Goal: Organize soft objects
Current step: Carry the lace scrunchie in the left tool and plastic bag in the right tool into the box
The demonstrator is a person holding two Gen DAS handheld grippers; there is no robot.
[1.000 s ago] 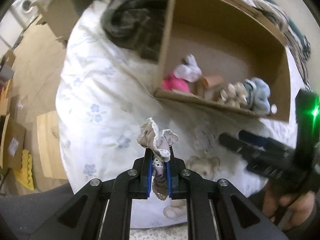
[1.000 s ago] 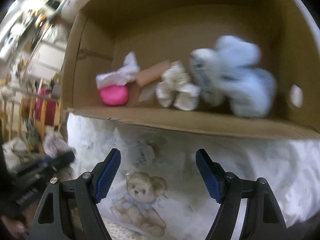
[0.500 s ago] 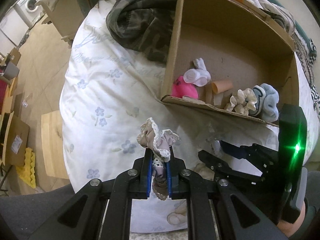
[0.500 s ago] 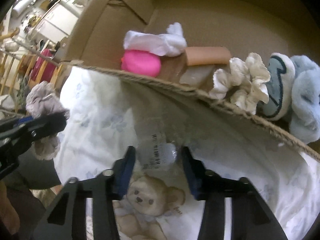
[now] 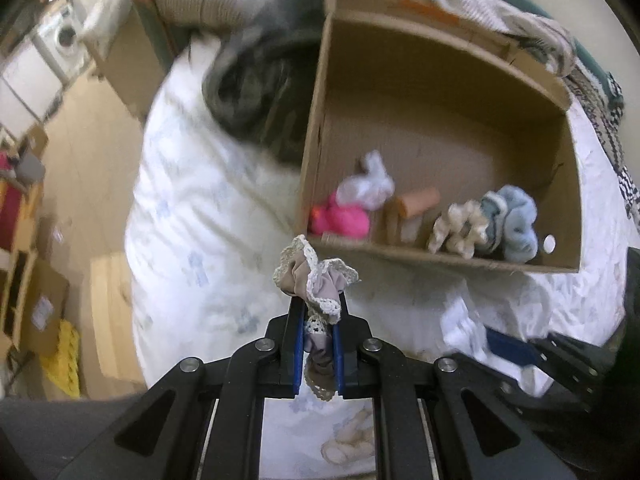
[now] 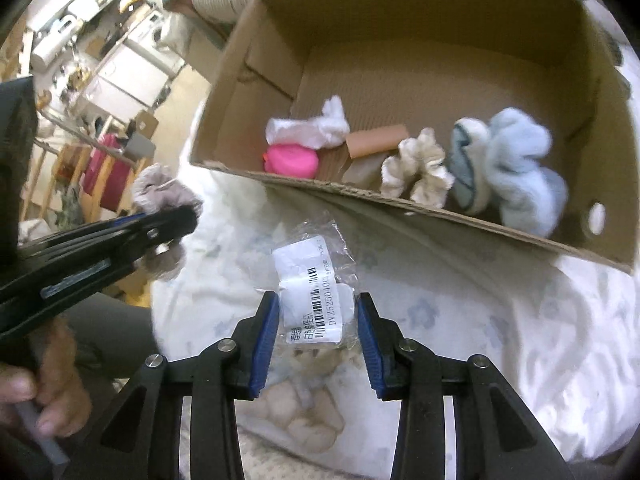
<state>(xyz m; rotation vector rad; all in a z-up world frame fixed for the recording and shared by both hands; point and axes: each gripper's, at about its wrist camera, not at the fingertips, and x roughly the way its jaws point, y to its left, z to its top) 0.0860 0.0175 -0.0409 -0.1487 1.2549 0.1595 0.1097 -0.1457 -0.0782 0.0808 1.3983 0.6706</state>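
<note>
Right tongs (image 6: 316,344), previously empty, closing on packet (image 6: 314,300).

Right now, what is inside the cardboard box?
Inside the cardboard box: white cloth, pink ball, brown roll, cream scrunchie, blue fluffy items. What lies beneath them is covered.

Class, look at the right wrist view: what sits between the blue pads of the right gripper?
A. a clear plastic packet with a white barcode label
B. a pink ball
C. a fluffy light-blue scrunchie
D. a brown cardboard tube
A: the clear plastic packet with a white barcode label sits between the closing pads of the right gripper; the other three things lie in the cardboard box.
</note>
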